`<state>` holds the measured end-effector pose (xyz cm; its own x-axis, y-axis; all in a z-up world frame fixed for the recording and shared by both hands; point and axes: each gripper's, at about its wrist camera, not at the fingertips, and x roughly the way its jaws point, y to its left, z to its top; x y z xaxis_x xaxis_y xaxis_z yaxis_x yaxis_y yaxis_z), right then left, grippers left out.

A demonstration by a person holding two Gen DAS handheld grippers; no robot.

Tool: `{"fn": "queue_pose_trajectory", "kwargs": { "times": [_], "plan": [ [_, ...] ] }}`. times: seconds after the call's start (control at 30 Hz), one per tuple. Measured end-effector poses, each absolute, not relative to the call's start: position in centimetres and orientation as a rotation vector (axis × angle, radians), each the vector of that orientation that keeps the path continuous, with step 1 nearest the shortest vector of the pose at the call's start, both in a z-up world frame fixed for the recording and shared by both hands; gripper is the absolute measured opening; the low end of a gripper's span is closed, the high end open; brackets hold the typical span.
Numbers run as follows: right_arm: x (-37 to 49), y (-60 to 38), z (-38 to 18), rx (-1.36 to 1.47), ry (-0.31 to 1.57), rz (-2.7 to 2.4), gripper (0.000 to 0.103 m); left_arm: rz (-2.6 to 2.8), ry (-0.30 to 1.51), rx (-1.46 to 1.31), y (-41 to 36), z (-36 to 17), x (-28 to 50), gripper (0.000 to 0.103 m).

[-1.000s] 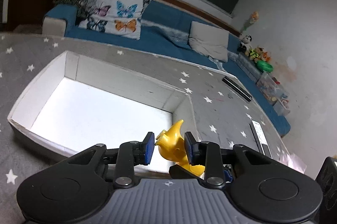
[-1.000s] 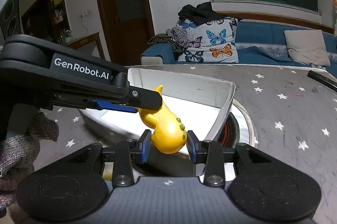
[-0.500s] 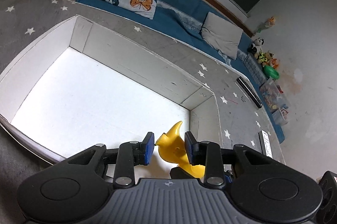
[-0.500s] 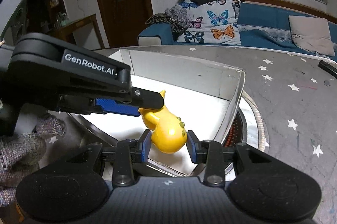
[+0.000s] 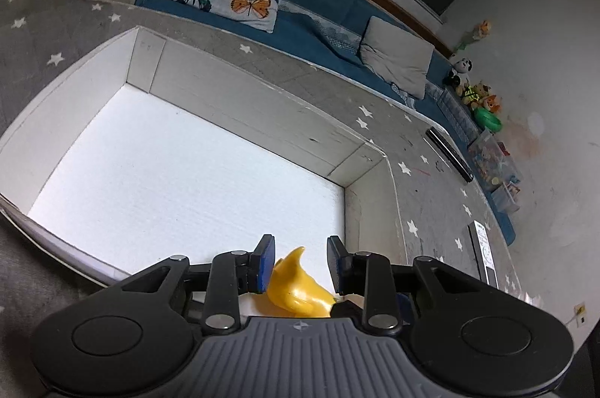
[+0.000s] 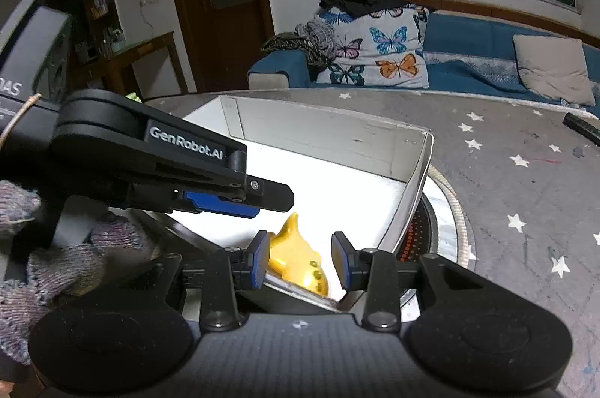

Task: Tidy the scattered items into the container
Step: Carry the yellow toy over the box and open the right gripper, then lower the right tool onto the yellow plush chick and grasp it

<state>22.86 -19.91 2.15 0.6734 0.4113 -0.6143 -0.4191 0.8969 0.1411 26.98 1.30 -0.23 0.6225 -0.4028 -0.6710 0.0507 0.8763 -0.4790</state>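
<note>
A yellow toy dinosaur (image 6: 300,267) lies in the near right corner of the white box (image 6: 337,135), its tail pointing up. My right gripper (image 6: 302,261) is open around its body, with a small gap at the right pad. My left gripper (image 6: 270,199) hovers just above the tail in the right wrist view. In the left wrist view the left gripper (image 5: 300,259) is open, and the toy (image 5: 296,289) sits low between its fingers, clear of the right pad. The rest of the box (image 5: 247,105) floor is bare.
The box rests on a table with a grey star-patterned cloth (image 5: 431,195), partly over a round hotplate (image 6: 423,233). A black remote (image 5: 448,154) and a white device (image 5: 483,248) lie to the right. A gloved hand (image 6: 37,267) holds the left gripper. A blue sofa (image 5: 300,34) stands behind.
The toy has dropped out of both grips and now rests lower, on the box floor. Both grippers moved in over the box's near corner.
</note>
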Motion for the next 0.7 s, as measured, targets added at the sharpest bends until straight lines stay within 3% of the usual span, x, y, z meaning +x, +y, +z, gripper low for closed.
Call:
{"fn": "queue_pose_trajectory", "kwargs": {
  "times": [0.17,0.3,0.47,0.7],
  "plan": [
    [20.7,-20.4,3.0,-0.014,0.65,0.47,0.037,-0.288,0.835,-0.392,0.6,0.7,25.2,0.032],
    [18.8,-20.8,3.2,-0.01,0.629,0.475,0.051,-0.306,0.81,-0.349,0.2,1.5,23.4,0.032],
    [16.5,-21.0,2.9,-0.022,0.627,0.484,0.054,-0.305,0.803,-0.327,0.3,1.5,21.3,0.032],
    [13.8,-21.5,2.0,-0.019,0.644,0.485,0.069,-0.303,0.793,-0.296,0.3,1.4,18.4,0.032]
  ]
}}
